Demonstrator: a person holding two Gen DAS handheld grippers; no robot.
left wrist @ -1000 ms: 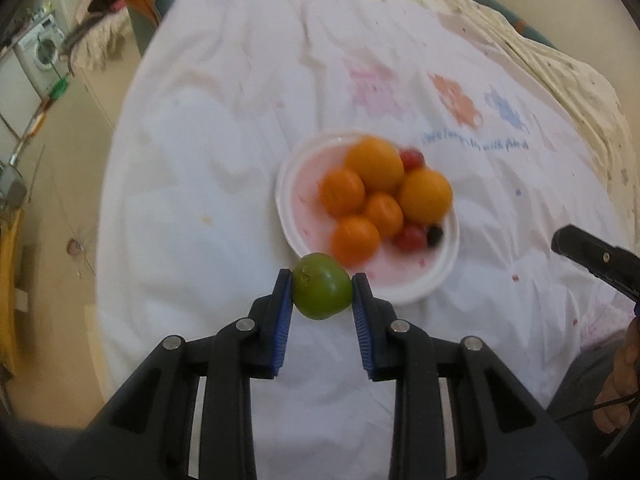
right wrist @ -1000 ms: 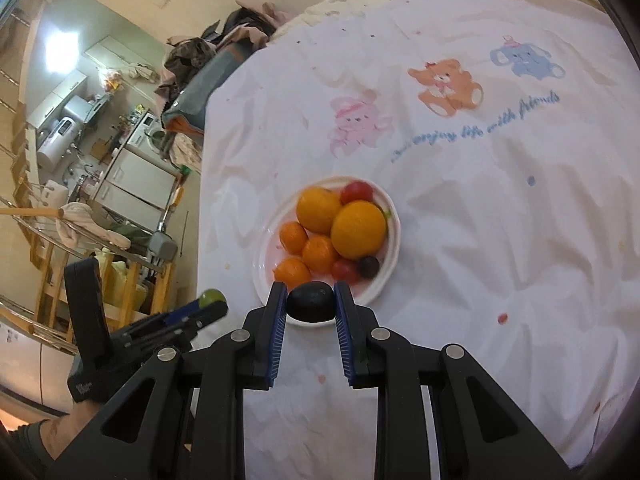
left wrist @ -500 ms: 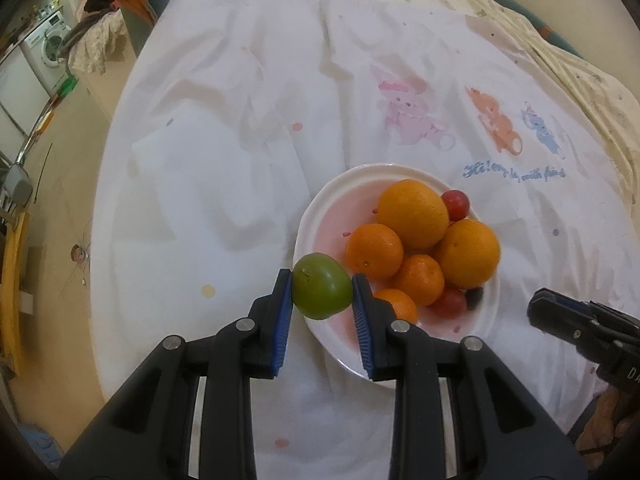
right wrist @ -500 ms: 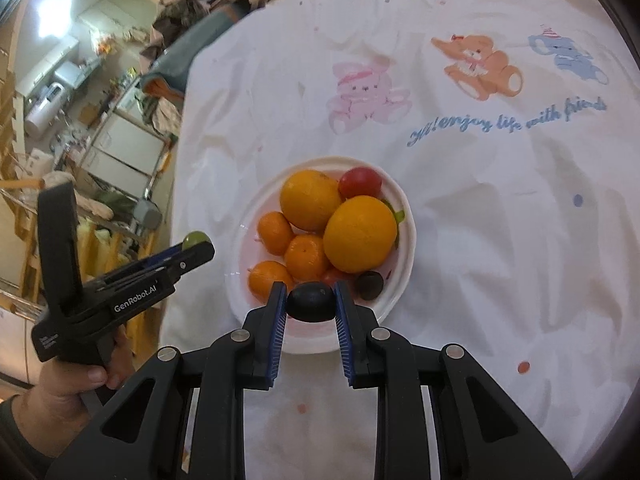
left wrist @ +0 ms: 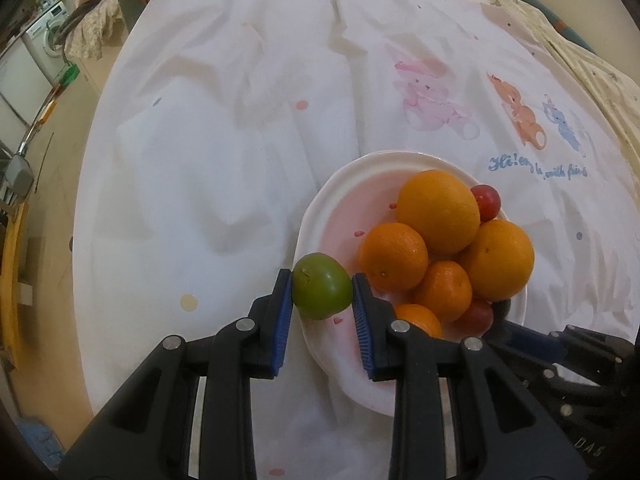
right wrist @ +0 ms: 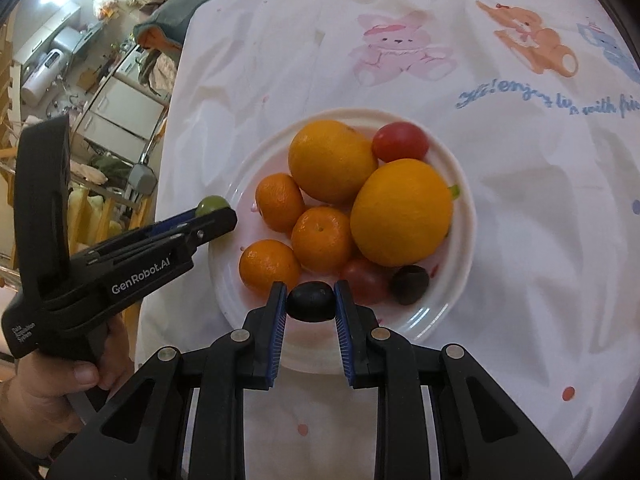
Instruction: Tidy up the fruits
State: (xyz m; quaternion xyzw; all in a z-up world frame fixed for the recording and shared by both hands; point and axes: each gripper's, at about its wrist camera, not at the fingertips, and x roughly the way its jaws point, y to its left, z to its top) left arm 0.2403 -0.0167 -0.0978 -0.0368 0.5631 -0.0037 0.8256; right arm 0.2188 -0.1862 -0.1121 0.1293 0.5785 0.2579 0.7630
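Note:
A white plate [left wrist: 332,184] [right wrist: 448,312] on the printed white cloth holds two big oranges [left wrist: 438,212] [right wrist: 400,212], several small mandarins [left wrist: 394,256] [right wrist: 322,238], red cherry tomatoes [left wrist: 486,200] [right wrist: 400,142] and a dark grape [right wrist: 409,284]. My left gripper [left wrist: 322,292] is shut on a green tomato [left wrist: 322,290] [right wrist: 212,204] over the plate's left rim. My right gripper [right wrist: 311,302] is shut on a dark grape [right wrist: 311,302], hanging over the plate's near side. The left gripper's body [right wrist: 120,264] and the hand holding it show in the right wrist view.
The cloth [left wrist: 240,140] with bear and bunny prints covers a round table whose left edge [left wrist: 86,200] drops to the floor. A washing machine [left wrist: 44,32] and kitchen cabinets [right wrist: 120,112] stand beyond that edge. The right gripper's black body [left wrist: 560,356] sits beside the plate's near right.
Both grippers have come down and closer to the plate, which looks larger now. The green tomato has moved from in front of the plate to its left rim; the dark grape now hangs over the plate.

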